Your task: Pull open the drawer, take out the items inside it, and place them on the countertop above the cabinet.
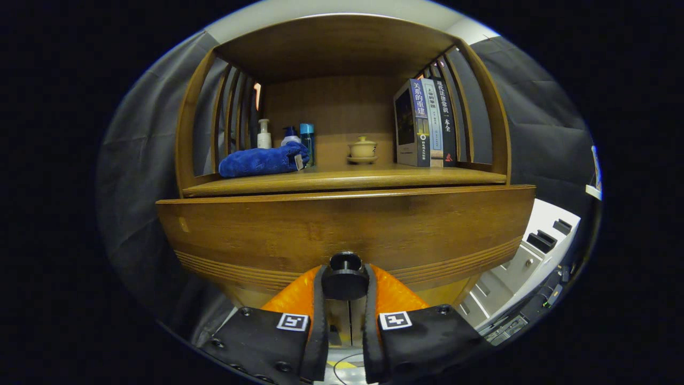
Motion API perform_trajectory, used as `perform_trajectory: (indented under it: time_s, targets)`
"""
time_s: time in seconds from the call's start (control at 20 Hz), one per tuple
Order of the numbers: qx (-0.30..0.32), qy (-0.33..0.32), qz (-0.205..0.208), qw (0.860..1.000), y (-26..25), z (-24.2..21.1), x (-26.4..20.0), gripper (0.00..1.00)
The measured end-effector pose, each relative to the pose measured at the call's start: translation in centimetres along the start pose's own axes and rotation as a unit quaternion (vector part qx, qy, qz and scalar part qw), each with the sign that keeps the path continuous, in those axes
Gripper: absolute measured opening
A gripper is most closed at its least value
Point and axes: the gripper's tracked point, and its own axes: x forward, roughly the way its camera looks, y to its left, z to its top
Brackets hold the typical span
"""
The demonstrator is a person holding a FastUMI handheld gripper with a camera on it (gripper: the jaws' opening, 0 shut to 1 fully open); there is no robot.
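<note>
So the gripper point(344, 286) has its two fingers closed in tight on the round dark drawer knob point(344, 278), one finger pressing each side of it, so it's properly clamped on there. The knob sits low on the wooden drawer front point(342, 230), which fills the space just beyond the fingers and has a few grooved lines running along its lower edge. What's inside the drawer can't be seen from this angle. Above the drawer front is the countertop point(342, 179) of the cabinet, tucked under a wooden shelf with slatted sides. On the countertop there's a folded blue towel point(262, 160) toward the left, with a white pump bottle point(264, 135) and a blue bottle point(306, 140) behind it, a small lidded tea cup on a saucer point(362, 149) about in the middle, and a few upright books point(425, 123) on the right. Off to the right, lower down, there's a white cabinet point(534, 246) with dark handles.
</note>
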Motion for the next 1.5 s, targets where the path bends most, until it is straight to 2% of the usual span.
perform_trajectory:
  time_s: [0.8, 1.1, 1.3, 1.5]
  targets:
    - [0.009, 0.054, -0.002, 0.998, -0.1, -3.9, -12.5, 0.35]
    - [0.011, 0.063, 0.008, 0.998, 0.0, -4.2, -12.9, 0.34]
    - [0.035, 0.073, 0.002, 0.997, -0.3, -3.9, -13.1, 0.53]
    - [0.026, 0.062, -0.009, 0.998, -1.0, -1.8, -14.0, 0.71]
